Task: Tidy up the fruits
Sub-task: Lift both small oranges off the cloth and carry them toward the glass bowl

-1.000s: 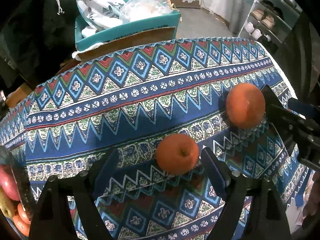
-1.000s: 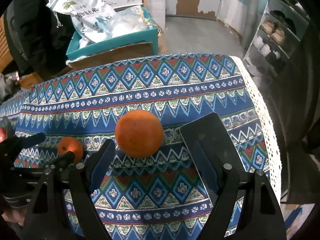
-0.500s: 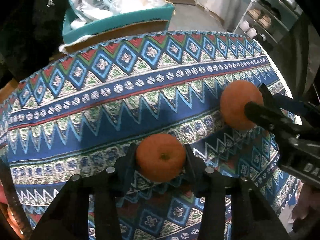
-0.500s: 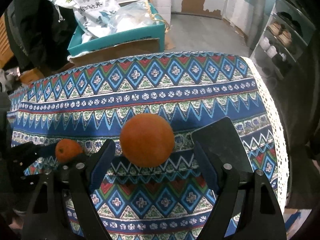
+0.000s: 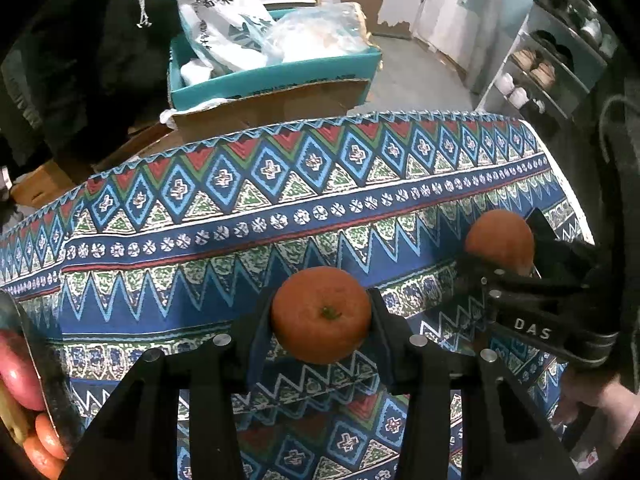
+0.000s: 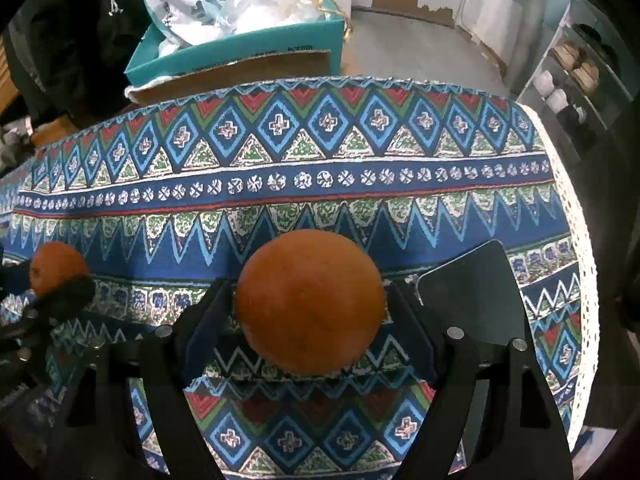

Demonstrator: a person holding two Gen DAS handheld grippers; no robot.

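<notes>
My left gripper [image 5: 321, 320] is shut on a small orange with a green stem [image 5: 321, 314], held just above the patterned tablecloth [image 5: 280, 184]. My right gripper [image 6: 310, 304] is shut on a larger orange [image 6: 310, 300]. In the left wrist view the larger orange [image 5: 499, 240] and the right gripper sit at the right. In the right wrist view the small orange [image 6: 56, 266] and the left gripper's fingers [image 6: 68, 290] show at the far left.
A shiny bowl rim [image 5: 36, 364] with apples and other fruit is at the left edge. A dark phone [image 6: 472, 300] lies on the cloth by the right gripper. A teal box with bags [image 5: 272, 64] stands beyond the table's far edge. A shoe shelf [image 5: 560, 56] is at right.
My left gripper closed on the small orange and lifted it slightly. My right gripper moved in around the larger orange and closed on it.
</notes>
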